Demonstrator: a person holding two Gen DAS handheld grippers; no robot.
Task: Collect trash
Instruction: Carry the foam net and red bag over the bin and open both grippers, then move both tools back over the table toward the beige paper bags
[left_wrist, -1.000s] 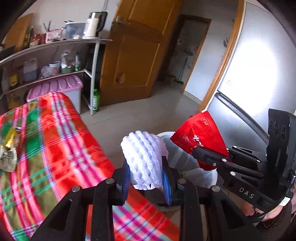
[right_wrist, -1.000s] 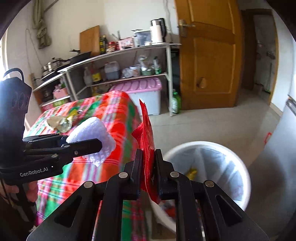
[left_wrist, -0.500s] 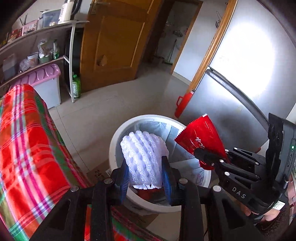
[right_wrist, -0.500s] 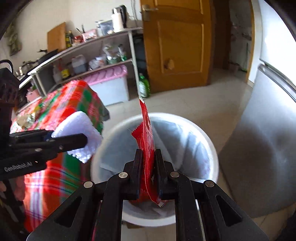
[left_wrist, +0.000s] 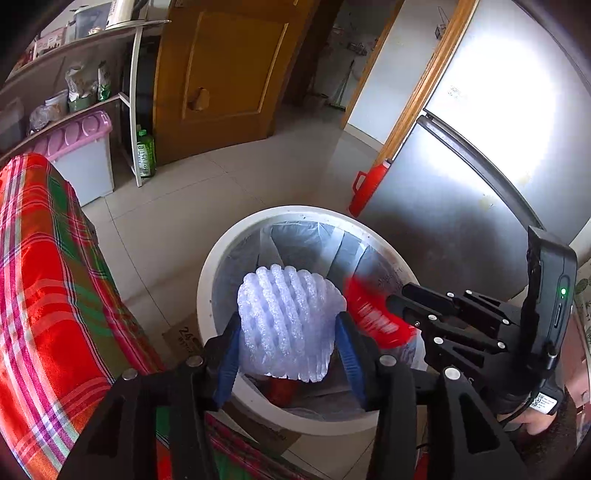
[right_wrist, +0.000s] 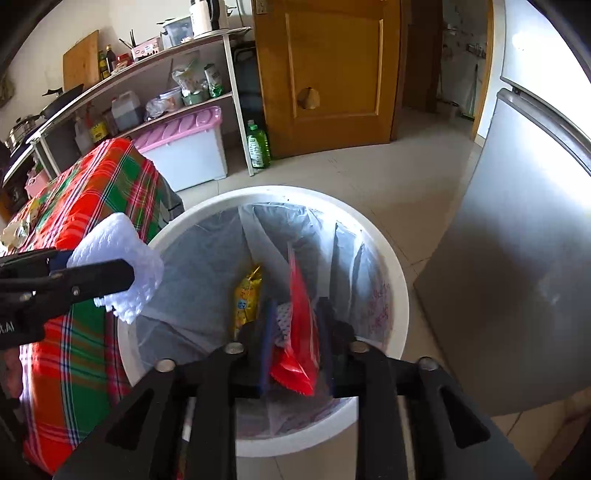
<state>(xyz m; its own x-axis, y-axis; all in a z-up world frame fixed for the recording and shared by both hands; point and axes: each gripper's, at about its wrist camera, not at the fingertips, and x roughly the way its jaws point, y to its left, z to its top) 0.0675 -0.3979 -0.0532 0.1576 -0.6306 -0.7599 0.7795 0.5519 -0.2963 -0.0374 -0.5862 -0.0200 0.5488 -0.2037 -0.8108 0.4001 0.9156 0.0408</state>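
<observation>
Hovering above the white trash bin (left_wrist: 207, 295), the left gripper (left_wrist: 288, 343) had its jaws spread around a white foam net (left_wrist: 288, 325), which sat loosely between the blue pads. The right gripper (right_wrist: 295, 332) stood parted too, its red snack wrapper (right_wrist: 301, 325) blurred between the fingers over the lined bin, beside a yellow packet (right_wrist: 247, 299) inside.

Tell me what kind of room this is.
Most likely a home kitchen: a steel fridge on one side, open shelves holding bottles, pans and a kettle, and a lined white trash bin on the tiled floor.
</observation>
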